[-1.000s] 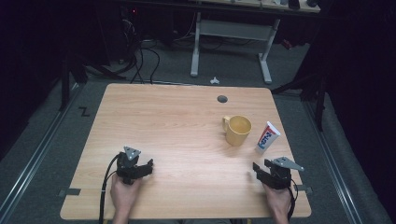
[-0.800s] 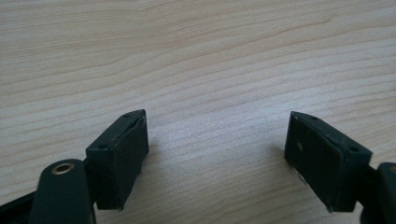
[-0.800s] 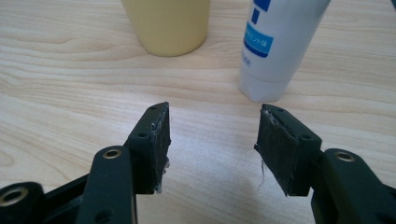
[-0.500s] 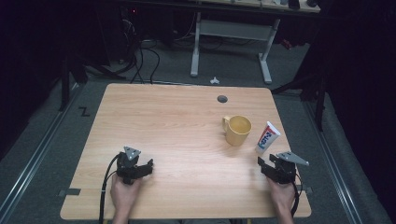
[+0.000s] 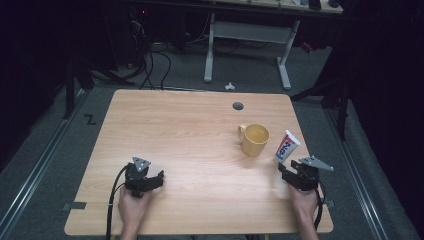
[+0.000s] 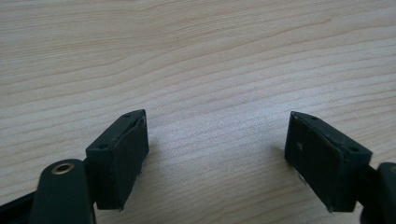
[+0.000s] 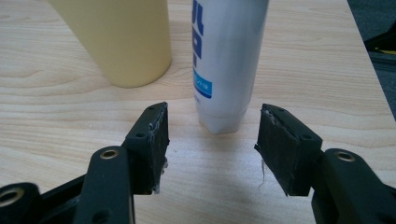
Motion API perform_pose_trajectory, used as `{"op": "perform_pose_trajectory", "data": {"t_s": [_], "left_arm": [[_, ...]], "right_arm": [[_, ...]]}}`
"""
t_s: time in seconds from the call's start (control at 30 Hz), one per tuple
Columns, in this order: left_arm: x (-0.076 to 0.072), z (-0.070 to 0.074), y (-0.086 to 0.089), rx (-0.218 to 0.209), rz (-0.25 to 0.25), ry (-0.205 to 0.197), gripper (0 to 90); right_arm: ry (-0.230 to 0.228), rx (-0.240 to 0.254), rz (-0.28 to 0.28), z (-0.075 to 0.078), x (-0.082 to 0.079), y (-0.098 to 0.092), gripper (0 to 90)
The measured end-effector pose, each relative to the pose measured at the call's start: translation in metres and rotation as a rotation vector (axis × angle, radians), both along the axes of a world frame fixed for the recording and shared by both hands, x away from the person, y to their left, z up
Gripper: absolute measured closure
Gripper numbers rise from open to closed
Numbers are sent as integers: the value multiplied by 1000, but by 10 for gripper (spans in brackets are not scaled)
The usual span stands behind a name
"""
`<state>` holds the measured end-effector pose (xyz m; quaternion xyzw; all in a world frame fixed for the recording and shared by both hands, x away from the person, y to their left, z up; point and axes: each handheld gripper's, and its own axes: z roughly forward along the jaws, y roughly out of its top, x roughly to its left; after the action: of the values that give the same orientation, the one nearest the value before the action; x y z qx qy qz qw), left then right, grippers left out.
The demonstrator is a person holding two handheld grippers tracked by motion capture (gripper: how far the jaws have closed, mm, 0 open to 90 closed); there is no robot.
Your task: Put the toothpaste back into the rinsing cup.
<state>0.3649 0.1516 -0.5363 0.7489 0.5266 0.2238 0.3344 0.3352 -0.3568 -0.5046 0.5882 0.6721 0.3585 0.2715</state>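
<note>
A yellow mug [image 5: 254, 139] stands on the wooden table [image 5: 190, 135], right of centre, handle to its left. A white tube with blue and red print [image 5: 286, 146] lies just right of it. My right gripper [image 5: 289, 175] sits just in front of the tube, open, with nothing between the jaws. In the right gripper view the tube [image 7: 227, 60] lies straight ahead of the right gripper [image 7: 212, 140], its near end a little beyond the jaws, and the mug [image 7: 122, 39] stands to its left. My left gripper [image 5: 150, 180] rests open at the front left; the left gripper [image 6: 217, 154] faces bare wood.
A dark round hole [image 5: 238, 106] is in the table top near the back edge. The table's right edge [image 5: 312, 165] runs close beside my right gripper. Beyond the table stand the legs of a white desk [image 5: 247, 35], with cables on the dark floor.
My right gripper has moved forward and a bit right, toward the tube's near end. The left gripper, the mug and the tube have stayed put.
</note>
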Motion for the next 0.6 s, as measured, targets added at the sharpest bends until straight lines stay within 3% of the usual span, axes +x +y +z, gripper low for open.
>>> {"op": "perform_pose_trajectory", "data": {"t_s": [0.3,0.6], "left_arm": [[0,0,0,0,0,0,219],[0,0,0,0,0,0,219]], "right_arm": [[3,-18,7,3,10,0,425],[-10,-2,12,7,20,0,414]]}}
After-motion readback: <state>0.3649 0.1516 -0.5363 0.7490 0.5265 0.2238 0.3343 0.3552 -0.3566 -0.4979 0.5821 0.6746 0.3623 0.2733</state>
